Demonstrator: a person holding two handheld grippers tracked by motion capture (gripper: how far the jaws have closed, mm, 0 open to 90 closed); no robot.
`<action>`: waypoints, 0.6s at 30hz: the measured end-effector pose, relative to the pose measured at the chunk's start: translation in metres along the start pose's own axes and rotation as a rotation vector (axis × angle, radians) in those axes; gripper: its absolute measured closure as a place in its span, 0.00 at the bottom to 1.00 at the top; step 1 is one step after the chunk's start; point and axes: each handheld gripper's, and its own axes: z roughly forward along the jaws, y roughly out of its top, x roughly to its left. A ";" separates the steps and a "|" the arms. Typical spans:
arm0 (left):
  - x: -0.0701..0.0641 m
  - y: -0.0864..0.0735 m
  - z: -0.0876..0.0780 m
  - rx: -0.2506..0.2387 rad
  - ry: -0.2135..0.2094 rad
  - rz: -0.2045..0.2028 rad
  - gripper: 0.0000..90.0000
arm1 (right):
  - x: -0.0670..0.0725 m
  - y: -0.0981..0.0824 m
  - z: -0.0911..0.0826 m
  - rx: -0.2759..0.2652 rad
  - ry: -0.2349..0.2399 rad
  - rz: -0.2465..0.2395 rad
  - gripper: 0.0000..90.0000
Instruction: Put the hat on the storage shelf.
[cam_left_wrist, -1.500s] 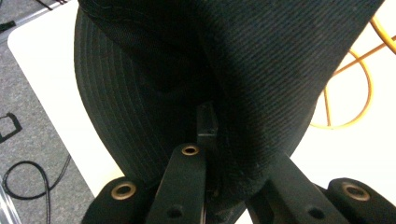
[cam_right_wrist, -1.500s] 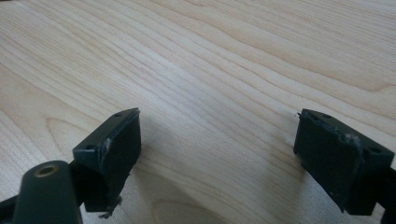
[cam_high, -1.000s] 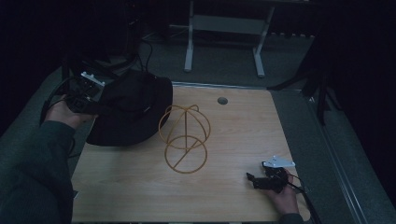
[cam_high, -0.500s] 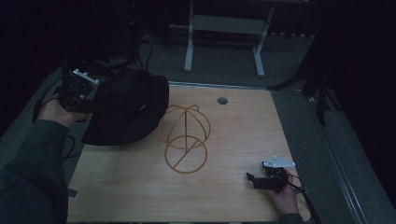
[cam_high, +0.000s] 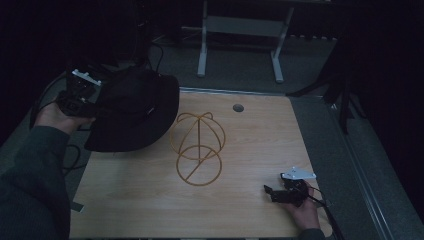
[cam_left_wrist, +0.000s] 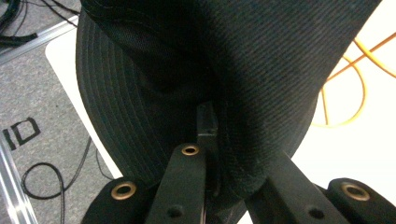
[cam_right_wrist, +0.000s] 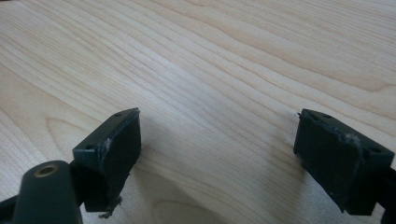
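Observation:
A black brimmed hat (cam_high: 132, 110) hangs lifted over the table's far left corner, its brim pinched in my left gripper (cam_high: 95, 107). In the left gripper view the hat (cam_left_wrist: 233, 70) hides the fingertips, and the jaws stand shut on its brim. A yellow wire hat stand (cam_high: 197, 147) sits in the middle of the wooden table (cam_high: 150, 200), to the right of the hat; part of the stand (cam_left_wrist: 345, 88) peeks out past the brim. My right gripper (cam_high: 275, 192) rests near the front right of the table, open. Nothing lies between its pads (cam_right_wrist: 116, 144).
A round cable hole (cam_high: 238, 107) sits at the table's far edge. Black cables (cam_left_wrist: 51, 172) lie on the grey floor to the left of the table. A metal desk frame (cam_high: 240, 35) stands beyond the far edge.
My left gripper has drawn the hat a little up and to the left, away from the wire stand. The right gripper has stayed put.

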 end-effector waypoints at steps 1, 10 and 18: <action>0.000 0.000 -0.001 -0.001 0.000 0.001 0.98 | 0.000 0.000 0.000 0.000 0.000 0.000 0.16; 0.000 0.001 -0.011 -0.020 -0.005 0.003 0.98 | 0.000 0.000 0.000 0.000 0.000 0.001 0.16; 0.000 0.001 -0.020 -0.039 -0.018 0.009 0.98 | 0.000 0.000 0.000 0.001 0.000 0.000 0.16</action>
